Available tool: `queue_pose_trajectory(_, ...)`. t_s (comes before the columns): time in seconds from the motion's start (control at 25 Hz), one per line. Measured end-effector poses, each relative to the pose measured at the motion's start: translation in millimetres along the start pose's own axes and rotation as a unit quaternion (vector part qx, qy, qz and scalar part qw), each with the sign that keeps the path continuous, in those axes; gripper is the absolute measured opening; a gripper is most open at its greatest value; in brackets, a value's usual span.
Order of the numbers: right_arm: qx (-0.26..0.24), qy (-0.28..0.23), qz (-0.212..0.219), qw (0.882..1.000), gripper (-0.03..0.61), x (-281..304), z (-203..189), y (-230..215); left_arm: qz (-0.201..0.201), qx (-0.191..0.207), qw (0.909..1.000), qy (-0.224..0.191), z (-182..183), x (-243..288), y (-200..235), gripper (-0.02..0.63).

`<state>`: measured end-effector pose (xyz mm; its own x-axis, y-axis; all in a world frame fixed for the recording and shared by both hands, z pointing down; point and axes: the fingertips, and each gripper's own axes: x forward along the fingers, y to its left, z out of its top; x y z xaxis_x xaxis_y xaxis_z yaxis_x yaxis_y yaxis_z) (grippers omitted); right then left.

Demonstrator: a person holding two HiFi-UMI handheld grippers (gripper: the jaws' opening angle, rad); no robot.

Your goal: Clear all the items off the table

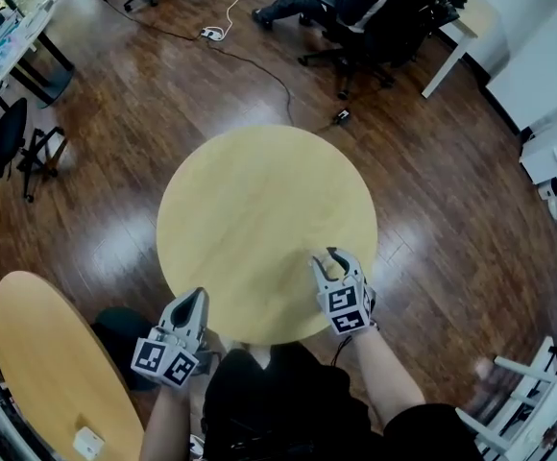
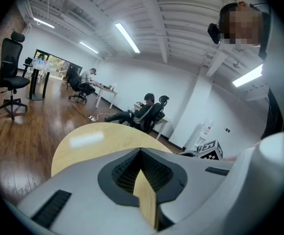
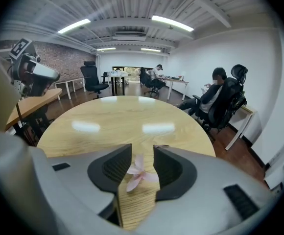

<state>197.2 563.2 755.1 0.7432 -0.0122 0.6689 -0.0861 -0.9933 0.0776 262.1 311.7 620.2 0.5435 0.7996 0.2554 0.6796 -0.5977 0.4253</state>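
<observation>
Just one pink flower [image 3: 138, 174] lies inside the released right gripper [image 3: 142, 149]; the left gripper [image 2: 141, 152] is clenched.

Lighting: bright, even, from ceiling tubes [image 3: 171, 22]. Glare: pale patches on table [image 3: 85, 126] and floor [image 1: 115, 248]. Shadows: soft, faint. Gripper views: fisheye, dark rounded corners, nearest foreground soft. Head view: sharp, edges bowed.
</observation>
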Motion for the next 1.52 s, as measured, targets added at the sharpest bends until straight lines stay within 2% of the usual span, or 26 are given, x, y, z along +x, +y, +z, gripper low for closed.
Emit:
queue_pose_trajectory(0.2, -0.01, -0.024, -0.005, 1.0, 0.144, -10, 23, -5, -0.005, 0.024, 0.9993, -0.026, 17, 3, 0, -0.009)
queue_pose_trajectory(0.28, -0.011, -0.043, -0.004, 0.999, 0.144, -18, 39, -8, -0.008, 0.03, 0.9984, -0.047, 29, 3, 1, -0.009)
queue_pose_trajectory(0.36, 0.014, -0.077, 0.011, 0.997, 0.144, -33, 58, -9, 0.0, 0.038, 0.996, -0.081, 46, -3, 1, -0.009)
queue_pose_trajectory(0.48, 0.066, -0.152, 0.027, 0.986, 0.144, -68, 81, -11, 0.018, 0.051, 0.989, -0.138, 74, -17, 1, -0.009)
queue_pose_trajectory(0.6, 0.077, -0.221, -0.004, 0.972, 0.134, -100, 102, -27, 0.014, 0.063, 0.9835, -0.169, 94, -17, 0, -0.009)
queue_pose_trajectory(0.72, 0.079, -0.268, -0.034, 0.96, 0.045, -118, 127, -46, -0.005, 0.082, 0.9774, -0.195, 114, -11, -8, -0.009)
queue_pose_trajectory(0.88, 0.067, -0.317, -0.058, 0.944, 0.003, -143, 168, -51, -0.023, 0.1, 0.9678, -0.23, 150, -12, -20, -0.009)
queue_pose_trajectory(1.0, 0.062, -0.333, -0.08, 0.937, 0.003, -158, 189, -49, -0.049, 0.099, 0.9684, -0.224, 162, -14, -30, -0.009)
queue_pose_trajectory(1.08, 0.055, -0.334, -0.089, 0.937, 0.003, -159, 194, -42, -0.07, 0.099, 0.9694, -0.213, 158, -16, -34, -0.009)
queue_pose_trajectory(1.2, 0.051, -0.329, -0.101, 0.937, 0.003, -154, 195, -36, -0.077, 0.104, 0.9705, -0.203, 153, -17, -31, -0.009)
queue_pose_trajectory(1.4, 0.034, -0.338, -0.093, 0.936, 0.002, -151, 207, -17, -0.106, 0.109, 0.9718, -0.18, 151, -13, -33, -0.009)
queue_pose_trajectory(1.52, 0.03, -0.341, -0.093, 0.935, 0.002, -148, 218, -5, -0.128, 0.125, 0.9681, -0.175, 151, -12, -46, -0.011)
